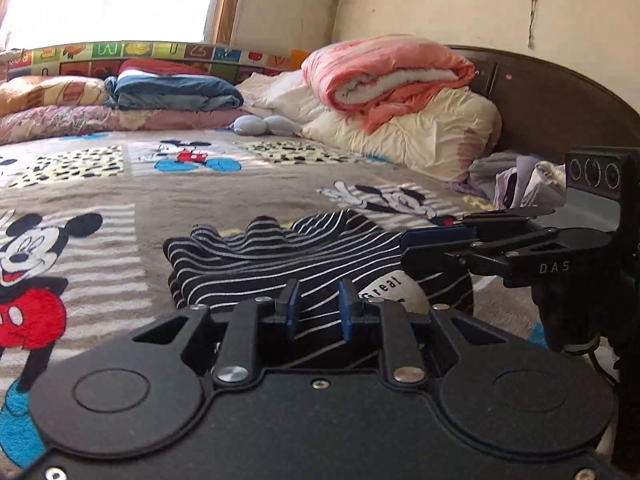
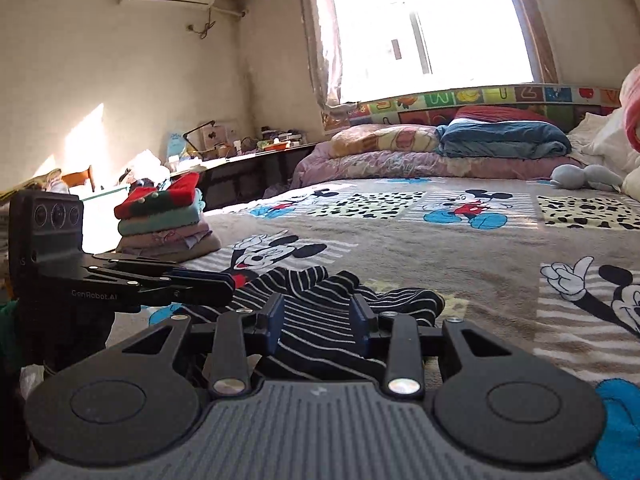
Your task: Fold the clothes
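A black garment with thin white stripes (image 1: pixel 280 256) lies bunched on the Mickey Mouse blanket (image 1: pixel 200 200); a white patch with lettering (image 1: pixel 394 286) shows on its near right part. My left gripper (image 1: pixel 320 310) hovers at the garment's near edge, its blue pads (image 1: pixel 291 308) a little apart with only cloth seen beyond the gap. My right gripper (image 2: pixel 318 326) stands over the same garment (image 2: pixel 320 292) with its jaws wider; the cloth lies under and between the pads without being pinched. Each gripper shows side-on in the other's view: the right gripper (image 1: pixel 432 240) and the left gripper (image 2: pixel 208 284).
A stack of folded clothes (image 2: pixel 160 220) sits at the bed's left edge. Rolled pink and cream quilts (image 1: pixel 384 80) and loose clothing (image 1: pixel 516 184) lie by the dark headboard (image 1: pixel 560 92). A folded blue blanket (image 1: pixel 176 92) and a grey plush (image 1: pixel 264 124) rest along the window side.
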The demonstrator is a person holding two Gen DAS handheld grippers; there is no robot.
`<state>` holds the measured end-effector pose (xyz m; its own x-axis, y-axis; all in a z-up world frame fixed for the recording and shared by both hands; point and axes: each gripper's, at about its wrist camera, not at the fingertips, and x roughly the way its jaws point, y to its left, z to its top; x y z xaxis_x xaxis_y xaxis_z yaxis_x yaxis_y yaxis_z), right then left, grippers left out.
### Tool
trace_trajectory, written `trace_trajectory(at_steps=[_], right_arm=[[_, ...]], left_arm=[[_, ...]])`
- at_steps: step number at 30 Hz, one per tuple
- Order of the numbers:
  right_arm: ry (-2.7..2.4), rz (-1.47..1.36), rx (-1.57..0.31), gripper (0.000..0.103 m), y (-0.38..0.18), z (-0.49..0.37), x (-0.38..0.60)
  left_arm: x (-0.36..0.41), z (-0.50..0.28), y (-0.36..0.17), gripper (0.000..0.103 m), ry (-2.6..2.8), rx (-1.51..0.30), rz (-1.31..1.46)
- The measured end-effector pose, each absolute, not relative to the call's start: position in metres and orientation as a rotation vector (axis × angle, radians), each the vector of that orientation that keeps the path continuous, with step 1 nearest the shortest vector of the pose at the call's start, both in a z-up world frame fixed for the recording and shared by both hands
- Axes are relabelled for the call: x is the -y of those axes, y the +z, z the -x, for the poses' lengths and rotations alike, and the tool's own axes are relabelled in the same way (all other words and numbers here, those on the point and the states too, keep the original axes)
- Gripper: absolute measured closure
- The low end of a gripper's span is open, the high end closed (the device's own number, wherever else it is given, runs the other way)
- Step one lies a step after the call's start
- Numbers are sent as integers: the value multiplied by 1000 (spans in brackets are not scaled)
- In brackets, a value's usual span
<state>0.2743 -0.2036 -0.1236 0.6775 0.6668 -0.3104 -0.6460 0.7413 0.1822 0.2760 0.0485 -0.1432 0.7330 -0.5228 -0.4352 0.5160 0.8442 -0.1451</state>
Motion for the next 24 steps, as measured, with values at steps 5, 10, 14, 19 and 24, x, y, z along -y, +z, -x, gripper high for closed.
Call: trace_trajectory(at_steps=[5,10,14,19,24], right_arm=[[737,43,-507,66,-156,-287,187],[721,95,-487,65,-151,-278,181],[771,124,-372,64,-128,-253,178],[785,116,-517,57,-152,-267,171],[763,78,-497,58,-145,-253,180]], left_arm=[[-42,-288,-168,85,-541,-541,-70],[-50,-271,-154,84,-551,-500,-31],[-58,-254,-144,81,-598,-478,-12],[-45,-262,-164,75,-606,-558,-101],[-49,-258,-160,74,-600,-554,-89]])
